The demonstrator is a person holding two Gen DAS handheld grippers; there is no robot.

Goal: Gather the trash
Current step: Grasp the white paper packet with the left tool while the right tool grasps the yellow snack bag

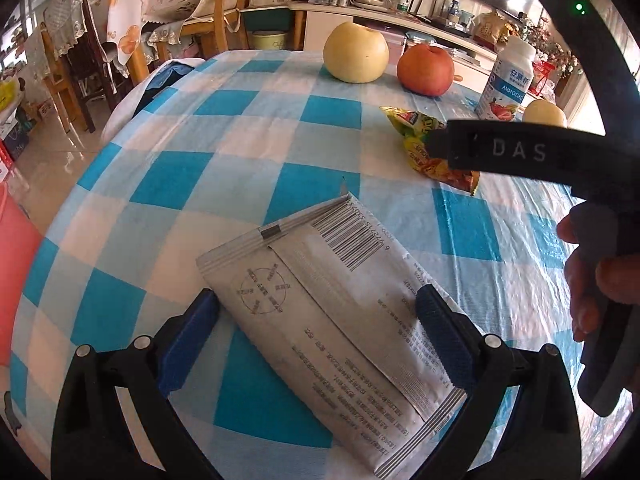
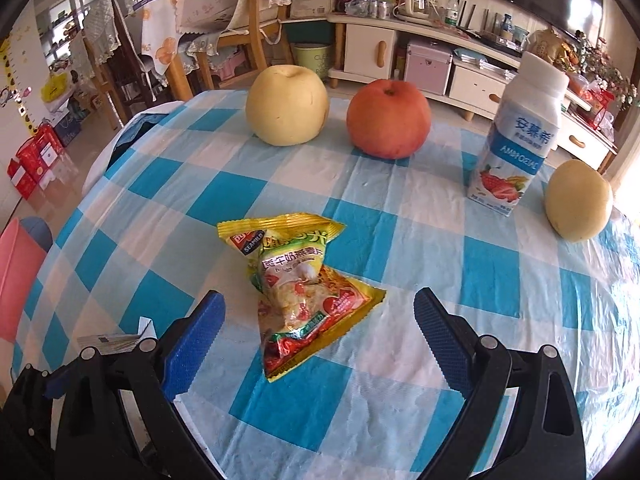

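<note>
Left wrist view: the left gripper (image 1: 316,320) hangs low over the table's near edge, blue fingers (image 1: 188,332) spread wide to either side of a flat grey wrapper (image 1: 332,312) lying barcode-up, neither pad pressing it; the straddle suggests a pinch is being lined up. To its right, the right gripper (image 2: 320,336), held by a hand (image 1: 592,276), is likewise wide open and empty, its fingers set either side of a crumpled yellow snack packet (image 2: 304,300) near the table's middle. Each tool thus brackets one piece of trash without holding it. Toward the far edge stand a yellow pear (image 2: 287,105), a red apple (image 2: 388,119) and a yogurt drink bottle (image 2: 520,140), with a smaller pear (image 2: 578,200) at the right edge; these are presumably not trash. The surface is a blue-and-white checked tablecloth (image 2: 400,216). Beyond it are wooden chairs (image 2: 248,40) draped in cloth and a low cabinet (image 2: 400,56).
</note>
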